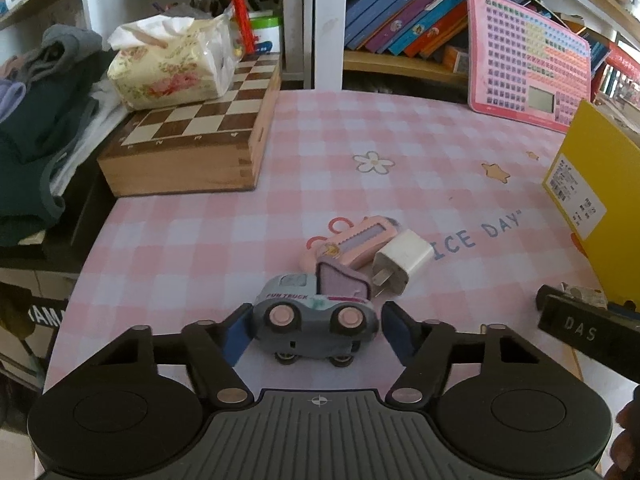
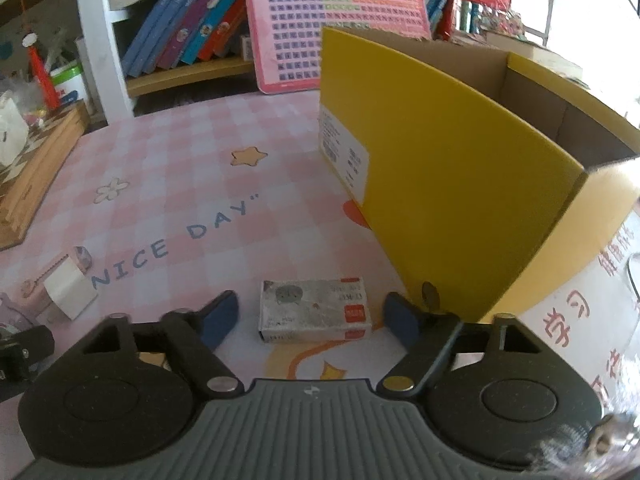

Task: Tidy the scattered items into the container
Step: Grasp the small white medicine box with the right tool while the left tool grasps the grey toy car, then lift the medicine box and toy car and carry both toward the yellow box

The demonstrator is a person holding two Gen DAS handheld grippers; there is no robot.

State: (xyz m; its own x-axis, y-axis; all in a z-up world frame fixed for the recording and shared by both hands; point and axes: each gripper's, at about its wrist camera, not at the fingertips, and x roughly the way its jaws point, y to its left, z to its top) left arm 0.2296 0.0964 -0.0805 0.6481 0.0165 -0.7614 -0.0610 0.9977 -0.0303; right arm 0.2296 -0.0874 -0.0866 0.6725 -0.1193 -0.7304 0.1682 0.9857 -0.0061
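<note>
A grey toy truck (image 1: 314,322) with pink wheels stands on the pink checked tablecloth (image 1: 208,240), between the fingers of my left gripper (image 1: 317,316). The pads sit close to its two ends, with a sliver of gap on the right. Behind it lie a white charger plug (image 1: 402,260) and a small pink toy (image 1: 352,242). A small silver-grey box (image 2: 314,314) lies between the fingers of my right gripper (image 2: 312,316), with clear gaps on both sides. The yellow cardboard container (image 2: 440,184) stands open-topped just right of it.
A wooden chessboard box (image 1: 188,140) with a tissue pack (image 1: 172,68) on top sits at the far left, beside a pile of clothes (image 1: 36,140). A pink learning tablet (image 1: 528,56) leans against the bookshelf (image 1: 400,20) at the back.
</note>
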